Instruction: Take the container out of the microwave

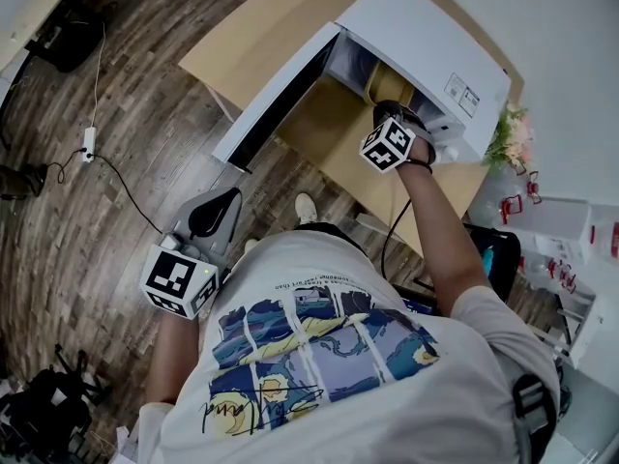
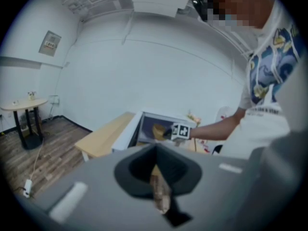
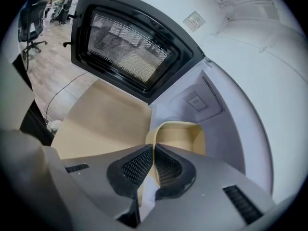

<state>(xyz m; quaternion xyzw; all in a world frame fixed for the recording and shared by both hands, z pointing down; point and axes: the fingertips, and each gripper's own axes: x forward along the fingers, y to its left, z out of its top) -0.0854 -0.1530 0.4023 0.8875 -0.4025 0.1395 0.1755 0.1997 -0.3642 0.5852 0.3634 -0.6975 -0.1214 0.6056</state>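
Note:
A white microwave (image 1: 426,37) stands on a wooden table (image 1: 261,22) with its door (image 1: 276,100) swung wide open. Inside sits a pale yellow container (image 1: 389,83), open-topped (image 3: 183,138). My right gripper (image 3: 153,152) reaches into the cavity and is shut on the container's near rim, the wall pinched between the ribbed pads. From the head view, that gripper (image 1: 392,119) shows at the microwave mouth under its marker cube. My left gripper (image 1: 215,209) hangs low by the person's hip, far from the microwave, jaws shut with nothing between them (image 2: 155,170).
The open door (image 3: 130,52) stands to the left of the right gripper. A flower bunch (image 1: 510,133) sits by the microwave's right end. A white rack with red items (image 1: 571,230) stands to the right. A power strip and cable (image 1: 89,143) lie on the wooden floor.

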